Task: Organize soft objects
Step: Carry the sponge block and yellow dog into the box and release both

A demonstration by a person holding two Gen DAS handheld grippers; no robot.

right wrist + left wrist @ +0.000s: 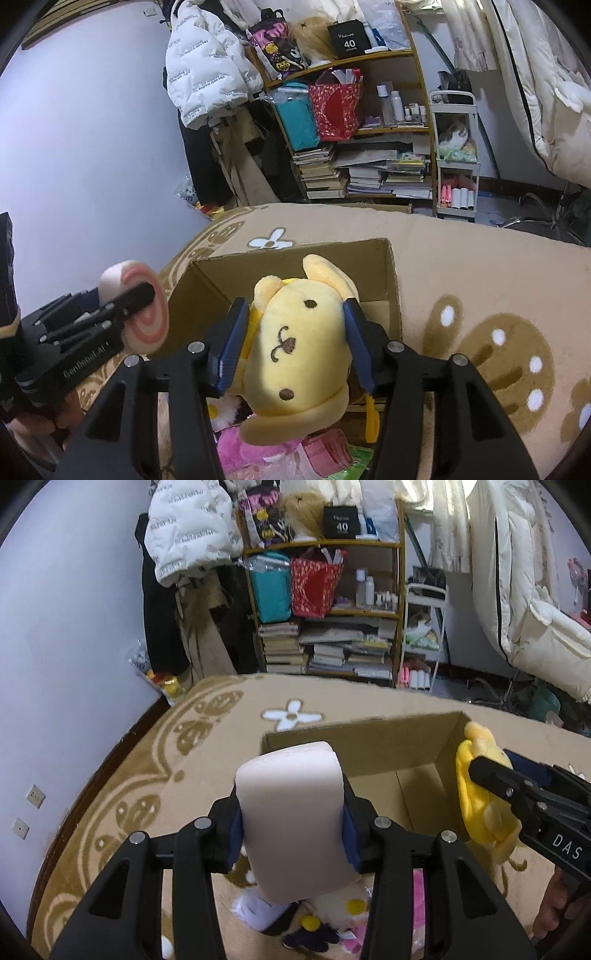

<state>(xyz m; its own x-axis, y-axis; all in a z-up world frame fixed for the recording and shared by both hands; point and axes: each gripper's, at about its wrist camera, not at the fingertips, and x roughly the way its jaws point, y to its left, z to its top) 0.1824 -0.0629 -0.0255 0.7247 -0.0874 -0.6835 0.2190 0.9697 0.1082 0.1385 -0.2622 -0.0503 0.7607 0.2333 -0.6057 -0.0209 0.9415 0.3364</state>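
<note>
Left gripper (pixel 291 812) is clamped on a pale pink roll-shaped cushion (pixel 295 819), its swirl end showing from the side, held above the near-left edge of the open cardboard box (pixel 369 749). Right gripper (pixel 295 339) has its blue pads (pixel 231 343) pressed on a yellow dog plush (pixel 299 343), face up, over the box's near side. Below both, more plush toys (pixel 236 446) lie heaped on the tan patterned rug (pixel 480 280).
</note>
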